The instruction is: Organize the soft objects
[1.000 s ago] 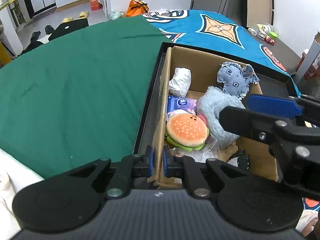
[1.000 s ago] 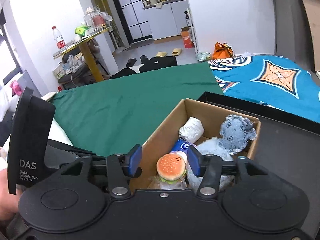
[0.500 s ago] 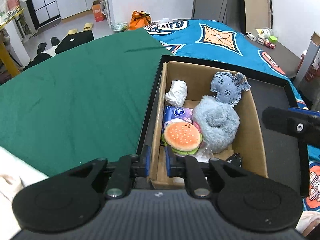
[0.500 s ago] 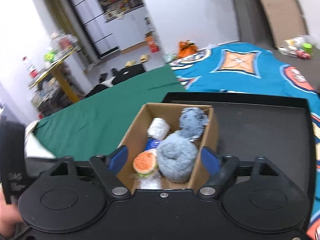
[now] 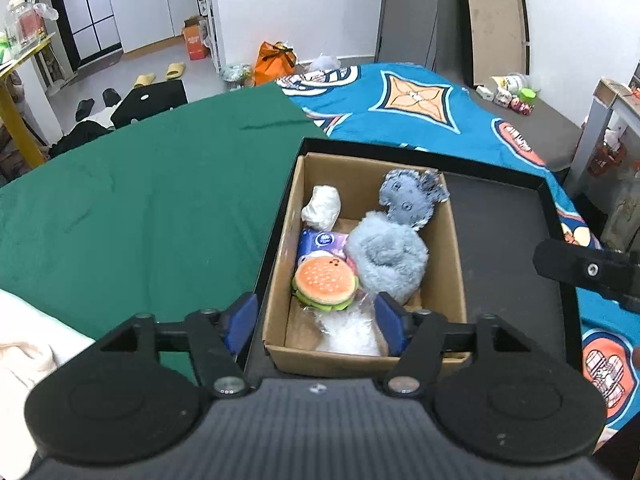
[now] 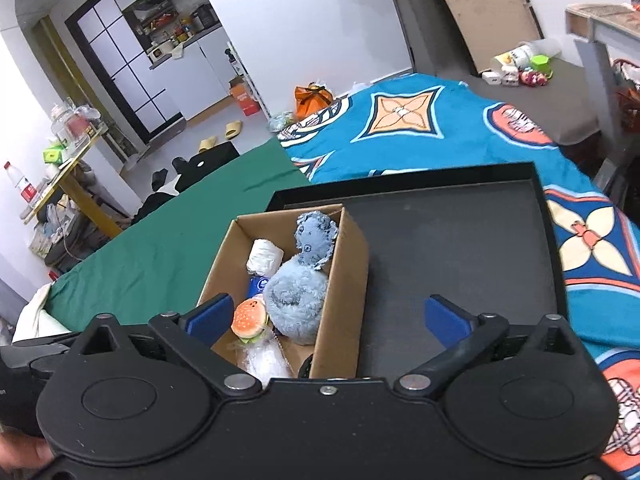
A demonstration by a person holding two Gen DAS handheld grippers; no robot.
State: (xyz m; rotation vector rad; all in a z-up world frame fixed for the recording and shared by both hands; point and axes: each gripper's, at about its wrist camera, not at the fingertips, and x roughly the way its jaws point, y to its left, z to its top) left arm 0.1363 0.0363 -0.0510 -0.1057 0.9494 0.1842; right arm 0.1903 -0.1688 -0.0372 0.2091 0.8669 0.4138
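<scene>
Softness rules here: the fluffy grey-blue plush toy (image 5: pixel 386 258) in the brown cardboard box (image 5: pixel 454 256) looks light and squashy, so pinch its round body. Your left gripper (image 5: pixel 316 322) and right gripper (image 6: pixel 326 316) both gape empty.

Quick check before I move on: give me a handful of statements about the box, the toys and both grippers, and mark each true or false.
1. The burger plush lies inside the cardboard box. True.
2. The left gripper is shut on the box wall. False: its jaws stand open and hold nothing.
3. The cardboard box sits in the left part of the black tray. True.
4. The right gripper holds the fluffy blue plush. False: it is open and empty; the plush lies in the box.
5. The white bundle lies on the green cloth. False: it is in the box, near the far left corner.
</scene>
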